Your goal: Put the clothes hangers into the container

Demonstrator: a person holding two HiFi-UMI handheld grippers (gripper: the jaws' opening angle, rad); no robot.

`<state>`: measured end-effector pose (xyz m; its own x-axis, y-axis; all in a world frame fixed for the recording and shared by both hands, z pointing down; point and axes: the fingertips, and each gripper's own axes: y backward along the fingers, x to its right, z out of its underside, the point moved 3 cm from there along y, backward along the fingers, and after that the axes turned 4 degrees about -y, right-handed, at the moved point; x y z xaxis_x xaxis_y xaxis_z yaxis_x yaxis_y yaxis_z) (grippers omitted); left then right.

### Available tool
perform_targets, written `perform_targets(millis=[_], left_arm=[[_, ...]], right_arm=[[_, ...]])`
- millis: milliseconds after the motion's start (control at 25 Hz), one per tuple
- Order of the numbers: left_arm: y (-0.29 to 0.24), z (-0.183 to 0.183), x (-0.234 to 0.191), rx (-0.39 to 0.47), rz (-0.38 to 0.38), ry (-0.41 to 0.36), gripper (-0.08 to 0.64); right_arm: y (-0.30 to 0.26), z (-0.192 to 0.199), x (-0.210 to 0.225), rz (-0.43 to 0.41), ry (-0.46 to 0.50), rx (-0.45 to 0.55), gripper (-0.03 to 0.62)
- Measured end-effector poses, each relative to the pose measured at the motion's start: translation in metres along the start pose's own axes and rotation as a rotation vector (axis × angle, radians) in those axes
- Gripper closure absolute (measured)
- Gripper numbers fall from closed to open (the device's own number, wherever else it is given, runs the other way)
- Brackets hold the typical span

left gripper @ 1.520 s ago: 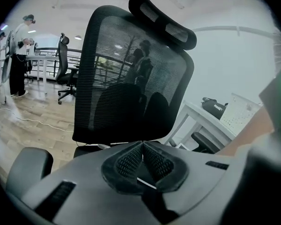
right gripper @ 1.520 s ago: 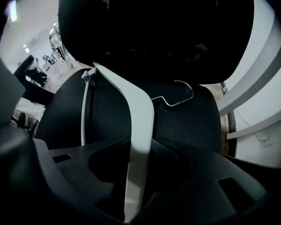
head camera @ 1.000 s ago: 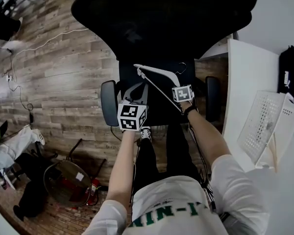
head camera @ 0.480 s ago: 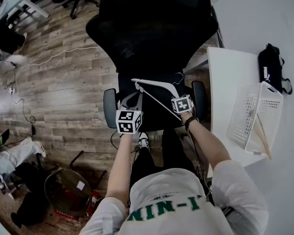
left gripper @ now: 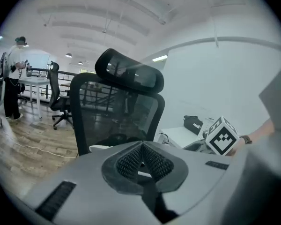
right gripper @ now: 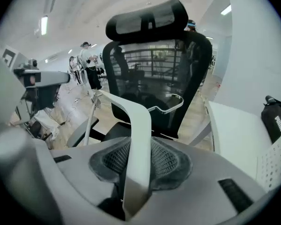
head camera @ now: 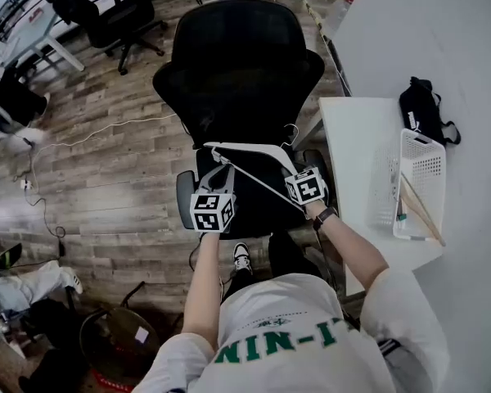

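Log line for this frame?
right gripper: clamped on white hanger, above chair seat | left gripper: shut, empty | basket: on table, hanger not yet in

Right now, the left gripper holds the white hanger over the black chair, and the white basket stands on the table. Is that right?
Not quite. The right gripper, not the left gripper, holds the white hanger over the black chair; the right gripper view shows its jaws shut on it. The white basket does stand on the table.

hanger [head camera: 254,148] above chair [head camera: 241,64] seat | worktop [head camera: 352,154] right of chair | container [head camera: 425,166] on worktop | bag [head camera: 421,105] just behind container
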<state>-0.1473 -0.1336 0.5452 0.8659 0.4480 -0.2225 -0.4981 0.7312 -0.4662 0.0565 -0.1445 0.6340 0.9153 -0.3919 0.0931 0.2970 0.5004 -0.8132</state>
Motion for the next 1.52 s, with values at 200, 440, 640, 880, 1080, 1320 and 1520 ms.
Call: perform_targets(millis=[200,440,640,880,1080,1320,1520], left_arm=[[0.026,-0.038,0.028,0.029,-0.006,-0.119,0.545],[0.042,-0.073,0.062,0.096,0.049,-0.155,0.545],[0.037,-0.098,0.097,0.15,0.15,-0.152,0.545],[0.015,-0.127,0.157,0.183,0.283,-0.224,0.545],[-0.005,-0.142,0.208,0.193,0.385,-0.278,0.545],[-0.038,-0.145,0.287,0.184,0.547,-0.344,0.545],[-0.054,-0.143,0.348,0.166,0.671,-0.393,0.545]], right_arm=[[0.067,-0.034,0.003,0.024,0.011,0.098,0.453],[0.143,-0.054,0.021,0.052,0.011,0.212,0.453],[0.199,-0.058,0.045,0.094,0.024,0.257,0.453],[0.271,-0.05,0.09,0.187,-0.003,0.294,0.453],[0.332,-0.031,0.13,0.28,-0.059,0.318,0.453],[0.398,0.015,0.189,0.424,-0.145,0.318,0.453],[0.451,0.059,0.228,0.525,-0.224,0.29,0.453]])
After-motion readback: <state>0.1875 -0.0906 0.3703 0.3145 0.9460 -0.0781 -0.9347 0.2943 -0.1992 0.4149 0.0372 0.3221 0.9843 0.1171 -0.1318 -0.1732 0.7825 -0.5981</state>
